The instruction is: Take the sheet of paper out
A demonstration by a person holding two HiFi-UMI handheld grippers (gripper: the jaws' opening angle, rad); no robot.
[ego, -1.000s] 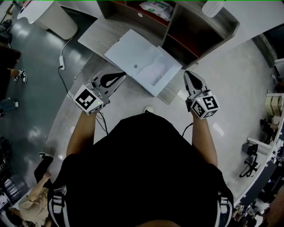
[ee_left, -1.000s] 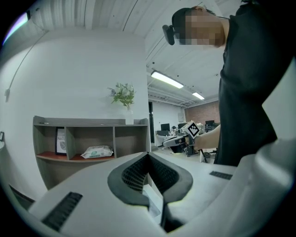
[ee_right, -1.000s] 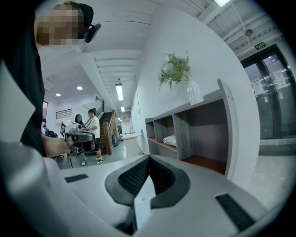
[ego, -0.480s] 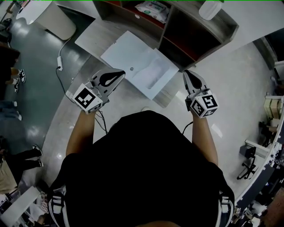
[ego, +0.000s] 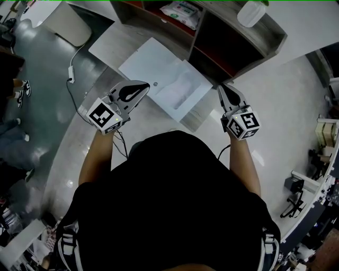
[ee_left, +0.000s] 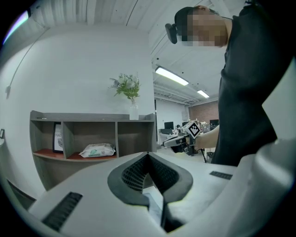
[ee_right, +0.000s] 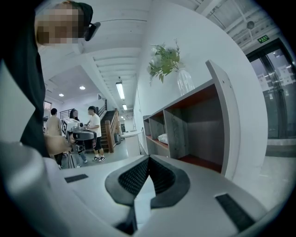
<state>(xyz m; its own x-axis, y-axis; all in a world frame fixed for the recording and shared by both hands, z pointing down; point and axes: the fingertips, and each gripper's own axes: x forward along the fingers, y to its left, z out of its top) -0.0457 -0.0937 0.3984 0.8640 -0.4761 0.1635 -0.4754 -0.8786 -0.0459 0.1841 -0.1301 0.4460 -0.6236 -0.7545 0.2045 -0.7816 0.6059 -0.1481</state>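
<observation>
A flat white document pouch (ego: 165,78) with a snap button lies on the low wooden table (ego: 197,116) in front of the shelf unit; pale paper shows inside it. My left gripper (ego: 145,86) hovers at the pouch's near left edge, shut, with nothing between its pads (ee_left: 148,155). My right gripper (ego: 222,88) is level with the table's right end, beside the shelf's corner, also shut and empty (ee_right: 148,158). From the left gripper view, the right gripper (ee_left: 178,142) shows across the table.
The wooden shelf unit (ego: 239,45) stands behind the table, with a pack of wipes (ego: 183,9) in one compartment and a vase with a plant (ego: 250,11) on top. A white bin (ego: 66,22) and a cable (ego: 74,68) are at left. Several people (ee_right: 95,132) stand far off.
Both grippers have moved forward, closer to the table and shelf. The right one now sits by the shelf's corner. Both stay shut.
</observation>
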